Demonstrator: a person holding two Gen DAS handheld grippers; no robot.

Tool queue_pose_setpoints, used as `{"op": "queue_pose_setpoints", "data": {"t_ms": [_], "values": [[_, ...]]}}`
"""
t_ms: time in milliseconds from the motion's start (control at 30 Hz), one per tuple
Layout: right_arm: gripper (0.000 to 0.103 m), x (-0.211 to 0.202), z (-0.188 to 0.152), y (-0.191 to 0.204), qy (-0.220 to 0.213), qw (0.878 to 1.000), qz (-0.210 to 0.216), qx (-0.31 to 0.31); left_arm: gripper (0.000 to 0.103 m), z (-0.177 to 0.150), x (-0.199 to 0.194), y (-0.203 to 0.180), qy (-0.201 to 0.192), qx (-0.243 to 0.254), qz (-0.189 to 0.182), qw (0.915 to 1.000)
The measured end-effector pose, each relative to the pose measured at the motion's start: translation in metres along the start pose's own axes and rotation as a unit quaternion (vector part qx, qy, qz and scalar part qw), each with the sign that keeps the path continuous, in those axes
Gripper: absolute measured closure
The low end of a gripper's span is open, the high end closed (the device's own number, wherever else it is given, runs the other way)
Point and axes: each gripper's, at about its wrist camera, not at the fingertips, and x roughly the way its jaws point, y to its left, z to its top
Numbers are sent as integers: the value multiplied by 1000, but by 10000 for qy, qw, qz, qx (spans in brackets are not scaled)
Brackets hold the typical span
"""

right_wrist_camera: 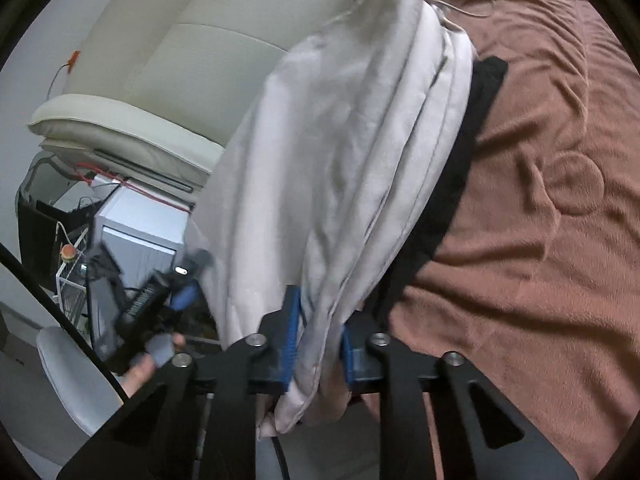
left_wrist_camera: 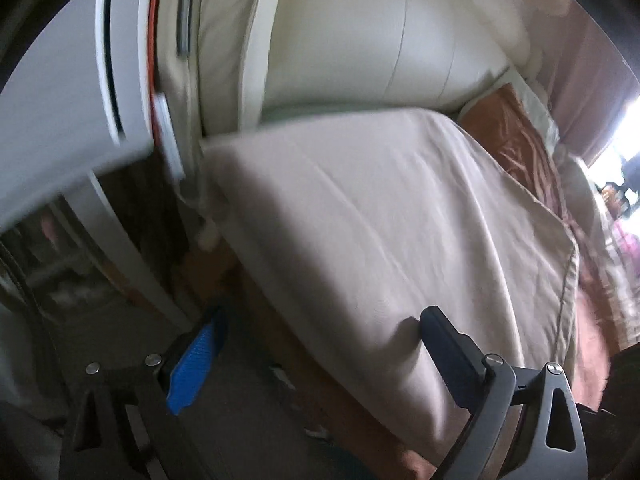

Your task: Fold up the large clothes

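Pinching a gathered bunch of the pale cloth (right_wrist_camera: 344, 168) between its blue pads (right_wrist_camera: 290, 340), the right gripper (right_wrist_camera: 318, 344) stays out of the left view. Only the right view shows the bunching; the left gripper (left_wrist_camera: 316, 340), jaws wide with nothing pressed, sees the same cloth spread smooth, lightly creased, over the brown blanket (right_wrist_camera: 540, 200).

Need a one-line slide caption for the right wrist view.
Right gripper shut on bunched pale grey cloth hanging beside a brown blanket.
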Motion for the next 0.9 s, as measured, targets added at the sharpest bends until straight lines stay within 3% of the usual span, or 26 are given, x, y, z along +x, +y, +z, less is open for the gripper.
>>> {"op": "queue_pose_setpoints", "data": {"t_ms": [33,67,100,167,233,333,433,533,600,700,900], "values": [[94,-8,-9,3,0,10000,40,-8,19,1,5,3,48,-138,-141,9998],[95,-7,-13,6,2,10000,75,-18,37,3,7,5,72,-228,-282,9993],[95,-2,-10,12,6,10000,91,-9,42,6,9,5,111,-308,-413,9986],[95,0,-11,8,4,9999,122,44,60,18,5,1,40,-320,-342,9989],[95,10,-11,18,21,9998,184,21,65,29,-2,-4,-157,-215,-178,9995],[95,9,-18,12,127,9998,113,-58,65,32,0,3,-127,-349,-174,9992],[92,14,-21,-4,270,9989,-374,85,57,19,2,7,-42,-380,-202,9991],[80,13,-24,-25,311,9979,-444,346,54,3,-6,1,-126,-169,-47,9998],[61,8,-26,-31,204,9970,-650,365,54,-5,-11,-7,-93,-35,28,9999],[61,-5,-29,-28,-9,9952,-945,244,54,-15,-17,-13,-64,59,9,10000],[61,-41,-35,-20,-278,9945,-1002,69,54,-30,-42,-30,-158,139,-119,9997]]}}
